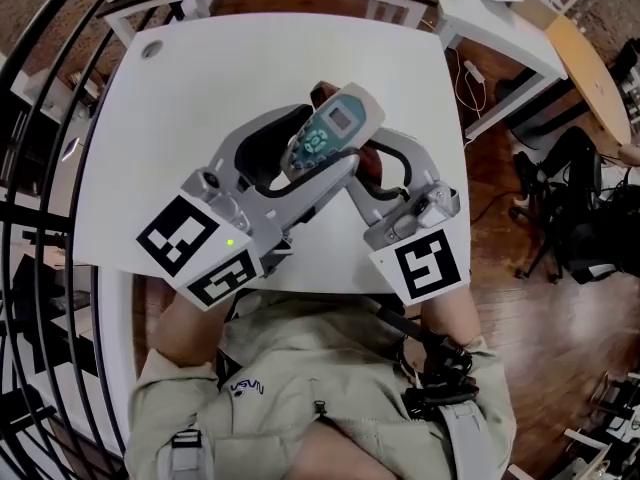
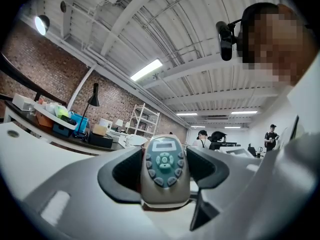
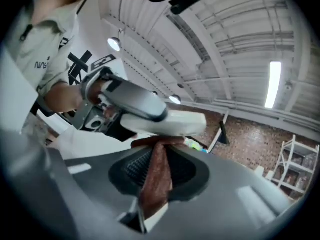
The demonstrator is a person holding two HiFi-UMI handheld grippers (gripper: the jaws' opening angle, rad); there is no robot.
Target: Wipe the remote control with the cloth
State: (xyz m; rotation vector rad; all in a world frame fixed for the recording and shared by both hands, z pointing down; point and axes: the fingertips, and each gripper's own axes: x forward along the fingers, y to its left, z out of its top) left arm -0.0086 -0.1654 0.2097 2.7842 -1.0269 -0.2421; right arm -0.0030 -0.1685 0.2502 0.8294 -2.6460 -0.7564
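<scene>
The remote control (image 1: 327, 131) is grey-white with teal buttons and a small screen, and it is lifted above the white table (image 1: 190, 98). My left gripper (image 1: 300, 153) is shut on its lower end. In the left gripper view the remote (image 2: 165, 170) stands between the two dark pads with its buttons facing the camera. My right gripper (image 1: 378, 166) is shut on a reddish-brown cloth (image 1: 371, 160) just right of the remote. In the right gripper view the cloth (image 3: 156, 179) hangs pinched between the pads, its top edge touching the underside of the remote (image 3: 167, 123).
A round cable hole (image 1: 151, 49) sits near the table's far left corner. More desks (image 1: 500, 28) stand behind, and a black office chair (image 1: 570, 193) is on the wooden floor to the right. A black railing (image 1: 40, 168) curves along the left.
</scene>
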